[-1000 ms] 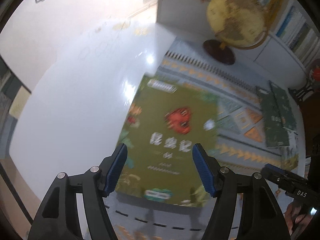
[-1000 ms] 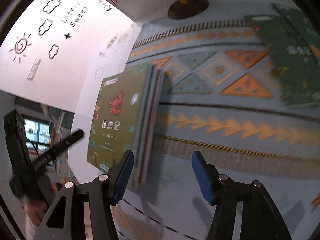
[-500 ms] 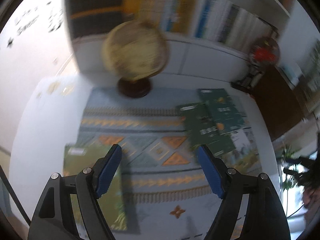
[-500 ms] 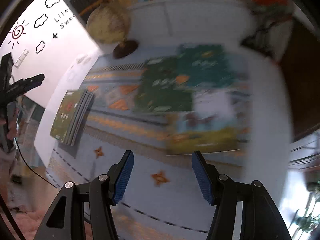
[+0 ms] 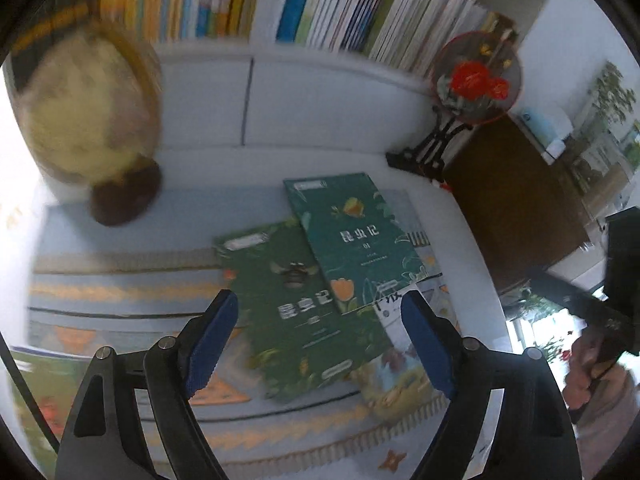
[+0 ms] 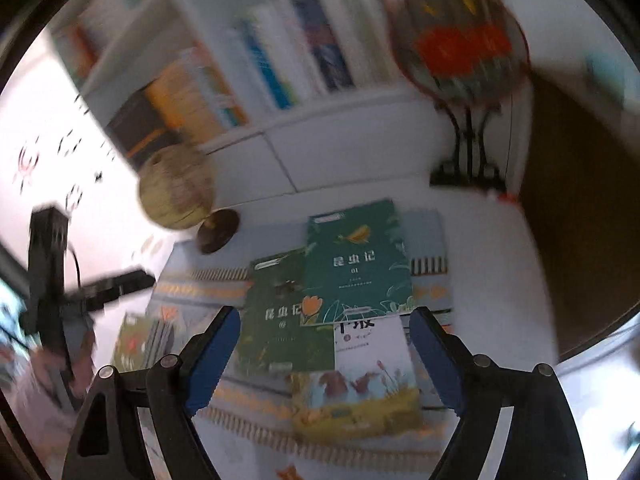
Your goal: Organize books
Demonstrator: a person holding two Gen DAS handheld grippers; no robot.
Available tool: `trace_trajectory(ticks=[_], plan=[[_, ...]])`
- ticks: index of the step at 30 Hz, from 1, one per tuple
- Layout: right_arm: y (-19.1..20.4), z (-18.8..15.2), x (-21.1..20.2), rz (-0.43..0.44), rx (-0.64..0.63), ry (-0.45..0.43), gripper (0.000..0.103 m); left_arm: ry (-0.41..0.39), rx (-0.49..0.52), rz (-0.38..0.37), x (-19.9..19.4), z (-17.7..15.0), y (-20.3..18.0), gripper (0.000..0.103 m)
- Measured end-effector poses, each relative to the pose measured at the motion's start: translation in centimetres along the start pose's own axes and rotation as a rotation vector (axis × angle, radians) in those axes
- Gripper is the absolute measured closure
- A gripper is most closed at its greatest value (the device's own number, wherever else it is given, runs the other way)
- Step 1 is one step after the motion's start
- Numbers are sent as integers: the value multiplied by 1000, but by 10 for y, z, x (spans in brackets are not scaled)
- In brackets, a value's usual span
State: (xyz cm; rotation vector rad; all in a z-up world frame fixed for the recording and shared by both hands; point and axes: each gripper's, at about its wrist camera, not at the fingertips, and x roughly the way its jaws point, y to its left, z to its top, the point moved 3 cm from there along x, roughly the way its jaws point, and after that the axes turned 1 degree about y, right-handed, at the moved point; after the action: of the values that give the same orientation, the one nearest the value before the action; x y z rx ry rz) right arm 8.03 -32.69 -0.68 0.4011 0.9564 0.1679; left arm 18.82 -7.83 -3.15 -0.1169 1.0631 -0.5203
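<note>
Three overlapping books, one globe, both claws opening

Ahead of the left gripper, jaws opening with nothing between: three overlapping books, teal book on the dark green book and on the picture book. Open patterned mat to the gripper's left, bare up to the globe on its base. Beyond the books, bookshelf wall blocking. Far right, round fan ornament on a stand. Right gripper likewise opening, empty; stacked books to its left.
</note>
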Motion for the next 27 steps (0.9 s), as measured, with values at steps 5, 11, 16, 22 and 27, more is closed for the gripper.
trace_trajectory(ticks=[5, 11, 16, 22, 27], plan=[[-41, 5, 72, -55, 102, 22, 20, 72, -96, -42, 79, -3, 1, 21], [-73, 18, 125, -145, 169, 23, 20, 146, -105, -30, 145, -8, -1, 21], [-91, 22, 159, -159, 207, 63, 21, 182, -81, -62, 170, -5, -3, 21], [-78, 16, 189, -136, 135, 159, 18, 215, 48, -146, 178, -4, -25, 20], [-63, 3, 189, -117, 84, 222, 17, 247, 133, -88, 172, -18, -33, 8]])
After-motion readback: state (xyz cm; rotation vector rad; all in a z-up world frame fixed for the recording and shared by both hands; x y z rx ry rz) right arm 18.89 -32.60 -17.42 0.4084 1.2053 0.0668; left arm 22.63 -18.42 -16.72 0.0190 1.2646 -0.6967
